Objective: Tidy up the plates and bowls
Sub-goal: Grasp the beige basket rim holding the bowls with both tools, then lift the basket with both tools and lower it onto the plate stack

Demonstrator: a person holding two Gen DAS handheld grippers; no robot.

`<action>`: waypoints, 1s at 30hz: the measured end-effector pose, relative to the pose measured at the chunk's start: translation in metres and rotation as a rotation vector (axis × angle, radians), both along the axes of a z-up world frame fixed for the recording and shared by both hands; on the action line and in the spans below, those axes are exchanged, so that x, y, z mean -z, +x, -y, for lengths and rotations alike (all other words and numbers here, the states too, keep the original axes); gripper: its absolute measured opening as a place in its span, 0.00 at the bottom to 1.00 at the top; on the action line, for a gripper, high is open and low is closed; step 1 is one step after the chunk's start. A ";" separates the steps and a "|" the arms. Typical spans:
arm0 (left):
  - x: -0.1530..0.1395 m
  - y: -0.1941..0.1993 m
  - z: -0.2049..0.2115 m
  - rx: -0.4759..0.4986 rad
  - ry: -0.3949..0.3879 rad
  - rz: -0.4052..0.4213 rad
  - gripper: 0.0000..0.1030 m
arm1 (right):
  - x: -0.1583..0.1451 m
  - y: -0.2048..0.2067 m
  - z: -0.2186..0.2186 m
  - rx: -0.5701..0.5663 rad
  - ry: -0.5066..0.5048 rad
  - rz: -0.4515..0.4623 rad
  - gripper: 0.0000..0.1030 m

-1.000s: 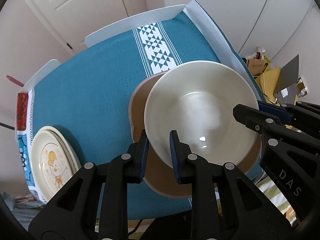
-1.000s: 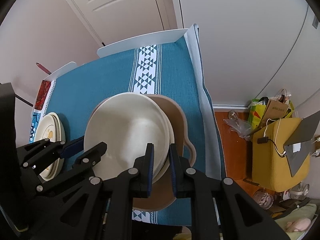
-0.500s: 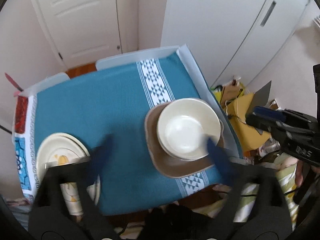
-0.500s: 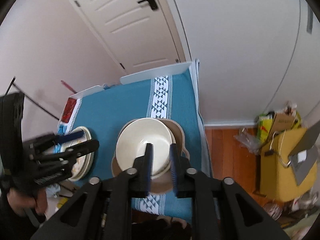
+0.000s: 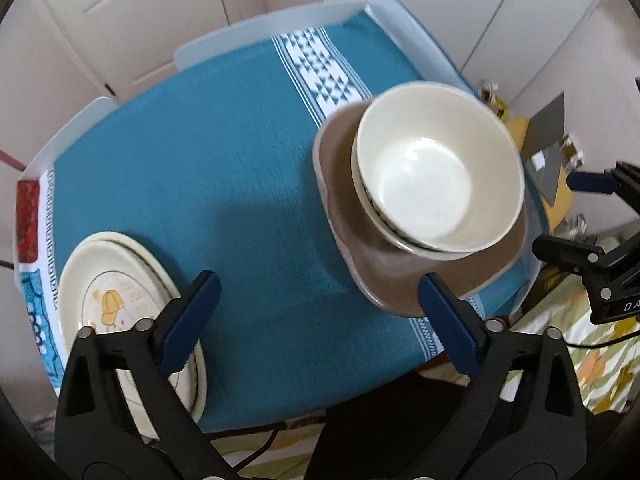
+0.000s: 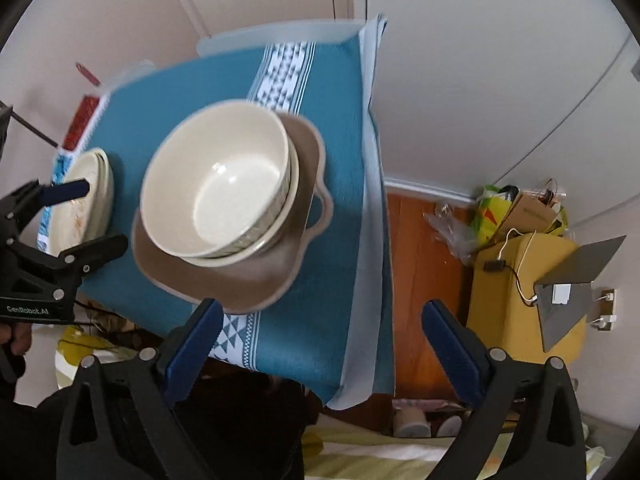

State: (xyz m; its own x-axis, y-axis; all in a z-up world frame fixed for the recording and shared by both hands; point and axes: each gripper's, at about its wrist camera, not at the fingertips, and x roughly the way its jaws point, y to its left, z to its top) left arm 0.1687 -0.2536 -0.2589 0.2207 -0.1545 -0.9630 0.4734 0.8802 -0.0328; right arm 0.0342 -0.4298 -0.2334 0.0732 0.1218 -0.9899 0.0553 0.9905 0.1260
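- Bowls: I see a cream bowl (image 5: 438,172) nested in a second bowl (image 6: 276,236) of which only the rim shows, and the pair sits on a brown plate with lobed handles (image 5: 384,280).
- That stack rests on a teal tablecloth (image 5: 224,184) near the table's right edge, just beside a white band of triangle patterns (image 5: 324,72).
- A stack of cream plates (image 5: 116,292) with a yellow cartoon print lies at the table's left end, well apart from the bowls.
- My left gripper (image 5: 316,320) hangs above the near edge of the table with its blue-padded fingers spread wide, holding nothing; one finger overlaps the printed plates in the view, the other the brown plate's near rim.
- My right gripper (image 6: 324,344) is likewise spread wide and empty, above the table's near right corner, with the bowl stack ahead and to its left.
- Off the table's right side I see wood floor (image 6: 416,264), a yellow box (image 6: 520,292) and some bags (image 6: 516,208).
- Both views are slightly blurred.
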 end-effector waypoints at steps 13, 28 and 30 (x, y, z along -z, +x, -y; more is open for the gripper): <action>0.045 0.015 0.025 0.065 0.022 -0.128 0.48 | 0.046 0.020 -0.014 -0.077 0.076 -0.098 0.42; 0.055 0.009 0.030 0.079 -0.059 -0.111 0.10 | 0.066 0.018 -0.022 -0.107 0.149 0.011 0.17; 0.055 0.008 0.029 0.080 -0.061 -0.096 0.10 | 0.066 0.017 -0.020 -0.103 0.155 0.024 0.17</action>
State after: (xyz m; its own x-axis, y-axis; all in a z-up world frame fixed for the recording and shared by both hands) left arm 0.1766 -0.2824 -0.3143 0.1122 -0.2271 -0.9674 0.5341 0.8347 -0.1340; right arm 0.0508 -0.4100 -0.2991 0.0756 0.2813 -0.9566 -0.0507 0.9592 0.2781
